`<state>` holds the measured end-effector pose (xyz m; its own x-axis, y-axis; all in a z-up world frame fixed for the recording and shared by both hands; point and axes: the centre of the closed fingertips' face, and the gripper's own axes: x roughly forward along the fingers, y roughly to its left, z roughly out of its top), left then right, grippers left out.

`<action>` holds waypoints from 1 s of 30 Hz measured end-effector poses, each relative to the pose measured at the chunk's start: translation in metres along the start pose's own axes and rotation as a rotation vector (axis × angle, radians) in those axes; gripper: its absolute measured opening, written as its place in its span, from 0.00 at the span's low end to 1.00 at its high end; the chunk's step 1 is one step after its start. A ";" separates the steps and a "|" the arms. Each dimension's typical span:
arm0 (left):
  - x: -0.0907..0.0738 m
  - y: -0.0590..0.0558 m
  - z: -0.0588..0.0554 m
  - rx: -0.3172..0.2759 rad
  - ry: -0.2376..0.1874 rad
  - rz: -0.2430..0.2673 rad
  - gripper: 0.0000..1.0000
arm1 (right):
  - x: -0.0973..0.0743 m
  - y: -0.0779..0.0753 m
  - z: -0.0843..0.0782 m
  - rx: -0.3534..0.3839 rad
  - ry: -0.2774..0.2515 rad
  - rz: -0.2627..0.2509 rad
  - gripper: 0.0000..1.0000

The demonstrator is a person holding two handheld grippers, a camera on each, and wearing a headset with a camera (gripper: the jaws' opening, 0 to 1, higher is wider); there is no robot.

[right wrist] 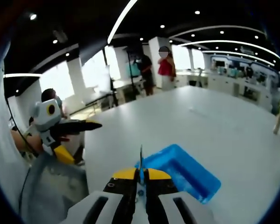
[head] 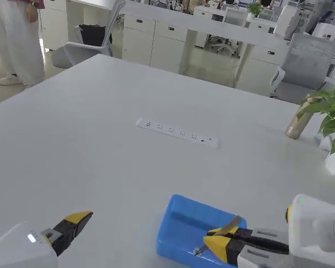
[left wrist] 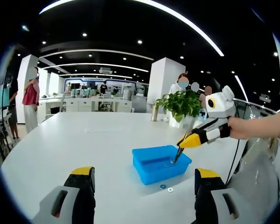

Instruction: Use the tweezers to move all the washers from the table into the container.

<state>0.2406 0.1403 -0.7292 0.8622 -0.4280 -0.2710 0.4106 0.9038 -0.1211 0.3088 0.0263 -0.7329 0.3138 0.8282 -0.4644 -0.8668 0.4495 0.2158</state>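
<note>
Washers, two of them, lie side by side on the white tabletop, just in front of the near wall of the blue container. In the left gripper view they sit between the left gripper's yellow-tipped jaws, which stand wide apart with nothing between them. In the head view this gripper hangs low at the near left, well apart from the container.

The right gripper reaches in from the right with its jaws pressed together on the tweezers. The tweezers slant down so that their tips are inside the container, near its right wall. Whether the tips hold a washer is too small to tell.

Beyond the container, a white power strip lies flat near the middle of the tabletop. Farther right, a gold bottle stands upright beside a leafy plant at the edge. Past the tabletop are white cabinets and office chairs, and a person in pale clothes stands at the far left.
</note>
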 end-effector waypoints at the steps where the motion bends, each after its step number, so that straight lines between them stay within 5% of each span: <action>1: 0.000 0.000 0.000 0.000 0.000 0.000 0.90 | 0.000 -0.006 0.003 0.030 -0.015 -0.009 0.02; 5: 0.000 0.001 0.000 -0.002 0.000 0.003 0.90 | 0.004 -0.020 0.005 0.080 -0.025 -0.038 0.02; 12: 0.000 0.000 -0.001 -0.001 0.004 -0.001 0.89 | 0.018 -0.061 -0.016 0.212 0.021 -0.131 0.03; 30: 0.000 0.002 -0.003 -0.005 0.016 0.003 0.88 | 0.047 -0.075 -0.048 0.211 0.153 -0.145 0.03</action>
<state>0.2401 0.1420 -0.7325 0.8587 -0.4250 -0.2863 0.4063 0.9052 -0.1248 0.3699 0.0159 -0.8122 0.3524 0.6975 -0.6240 -0.7125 0.6322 0.3043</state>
